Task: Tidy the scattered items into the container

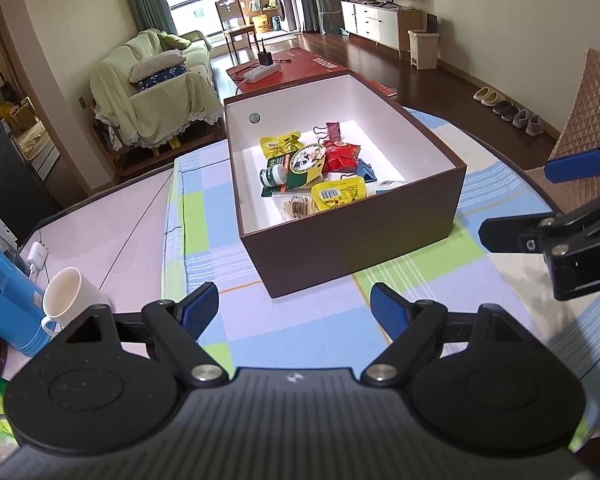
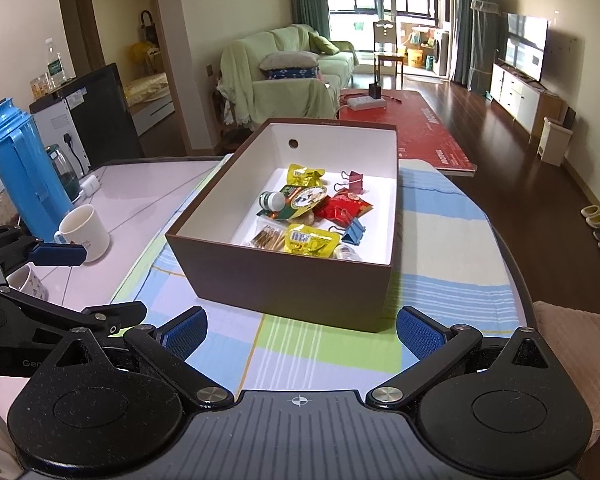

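A brown box (image 1: 360, 236) (image 2: 284, 280) with a white inside stands on the checked cloth. In it lie several items: yellow snack packets (image 1: 340, 194) (image 2: 310, 240), a red packet (image 1: 342, 158) (image 2: 342, 206), a green pouch (image 1: 300, 168) (image 2: 300, 200), a small white-capped bottle (image 2: 274, 200), binder clips (image 2: 352, 234) and a bag of sticks (image 1: 298, 206). My left gripper (image 1: 294, 312) hovers in front of the box, open and empty. My right gripper (image 2: 300, 334) is also open and empty, near the box's front wall. Each gripper shows in the other's view: the right gripper (image 1: 540, 196), the left gripper (image 2: 76, 280).
A white mug (image 1: 66, 300) (image 2: 86, 232), a blue thermos (image 2: 20, 164) and a kettle (image 2: 62, 168) stand on the bare tabletop to the left. A second mug (image 2: 28, 284) sits near the left gripper. A padded chair back (image 1: 588, 108) rises at right.
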`<state>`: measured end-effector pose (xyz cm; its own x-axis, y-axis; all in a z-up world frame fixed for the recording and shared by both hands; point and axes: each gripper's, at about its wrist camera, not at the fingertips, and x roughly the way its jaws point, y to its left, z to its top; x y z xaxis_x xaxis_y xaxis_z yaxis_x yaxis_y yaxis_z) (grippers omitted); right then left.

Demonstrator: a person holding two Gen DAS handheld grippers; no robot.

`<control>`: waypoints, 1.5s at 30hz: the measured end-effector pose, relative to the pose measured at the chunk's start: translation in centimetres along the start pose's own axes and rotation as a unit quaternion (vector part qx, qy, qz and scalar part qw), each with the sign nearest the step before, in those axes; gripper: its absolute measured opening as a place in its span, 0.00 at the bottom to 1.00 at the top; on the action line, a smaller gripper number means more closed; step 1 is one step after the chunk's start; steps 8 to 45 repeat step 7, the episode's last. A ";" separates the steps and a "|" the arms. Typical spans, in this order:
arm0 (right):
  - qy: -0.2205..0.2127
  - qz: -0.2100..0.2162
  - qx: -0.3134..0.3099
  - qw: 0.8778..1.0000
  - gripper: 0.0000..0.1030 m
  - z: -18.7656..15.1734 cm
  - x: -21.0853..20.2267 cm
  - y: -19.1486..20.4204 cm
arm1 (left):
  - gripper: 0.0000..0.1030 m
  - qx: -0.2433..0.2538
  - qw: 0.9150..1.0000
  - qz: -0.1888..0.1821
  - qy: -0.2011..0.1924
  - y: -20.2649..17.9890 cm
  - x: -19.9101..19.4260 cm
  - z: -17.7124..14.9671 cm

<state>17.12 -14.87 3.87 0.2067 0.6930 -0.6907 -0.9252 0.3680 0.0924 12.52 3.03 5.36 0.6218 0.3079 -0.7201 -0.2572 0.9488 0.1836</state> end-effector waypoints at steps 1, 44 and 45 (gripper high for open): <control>0.001 0.000 0.000 1.000 1.00 0.0 0.1 0.1 | 0.79 0.000 1.000 -0.001 0.000 0.1 0.0 -0.1; 0.005 -0.001 -0.006 1.000 1.00 -0.1 0.4 0.5 | 0.79 0.000 1.000 0.000 -0.007 0.4 -0.1 -0.4; 0.005 -0.001 -0.006 1.000 1.00 -0.1 0.4 0.5 | 0.79 0.000 1.000 0.000 -0.007 0.4 -0.1 -0.4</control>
